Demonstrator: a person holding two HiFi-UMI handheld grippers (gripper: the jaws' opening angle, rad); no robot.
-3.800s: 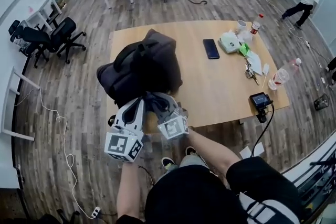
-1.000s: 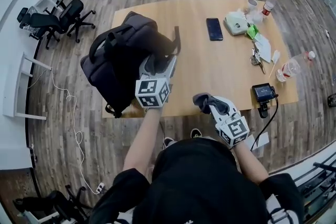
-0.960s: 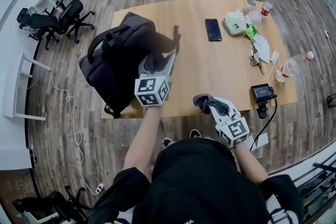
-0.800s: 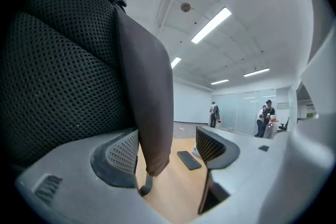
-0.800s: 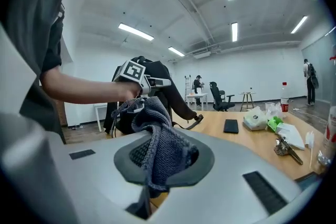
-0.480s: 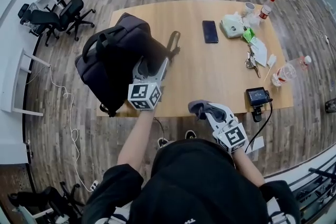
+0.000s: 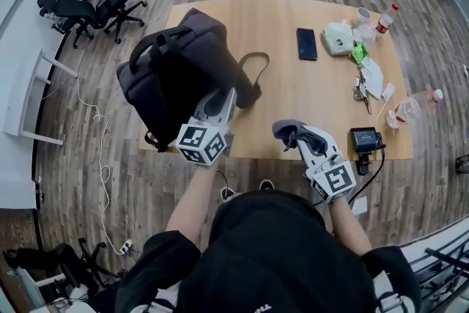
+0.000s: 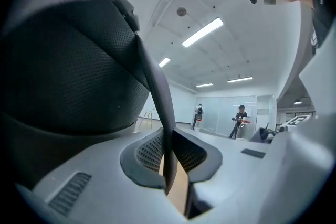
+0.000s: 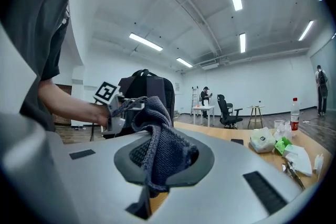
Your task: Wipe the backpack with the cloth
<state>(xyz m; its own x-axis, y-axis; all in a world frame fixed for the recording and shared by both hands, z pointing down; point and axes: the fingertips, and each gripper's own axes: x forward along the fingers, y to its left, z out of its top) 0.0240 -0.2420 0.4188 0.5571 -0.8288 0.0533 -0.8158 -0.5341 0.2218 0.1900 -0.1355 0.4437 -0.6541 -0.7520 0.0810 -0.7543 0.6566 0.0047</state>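
Head view puts the backpack (image 7: 183, 62) standing on the near left corner of the wooden table (image 7: 322, 102), with one strap (image 7: 254, 77) looping off its right side. Your left gripper (image 7: 224, 96) reaches level into the pack's near side. In the left gripper view, its jaws have just been closing, and a thin dark strap now runs edge-on down between the pads, which look pinched onto it. The pack's mesh back panel bulges just to the left of those jaws.

Your right gripper (image 7: 294, 135) hovers at the table's near edge. Its jaws are clamped on the grey knitted cloth (image 7: 287, 130), which bunches over the upper jaw.

What matters for the wipe is where the backpack lies from that cloth. It stands ahead and to the left of your right gripper, upright, with its long axis roughly vertical. Your left gripper sits between the two, just in front of the pack. The cloth is near the backpack but clearly apart from it, so no wiping contact has been made yet.

Judging from this, you will have to carry the cloth leftward and forward, passing above or beyond your left gripper. With the left grip on the strap steadying the pack, strokes along its height seem the natural line.
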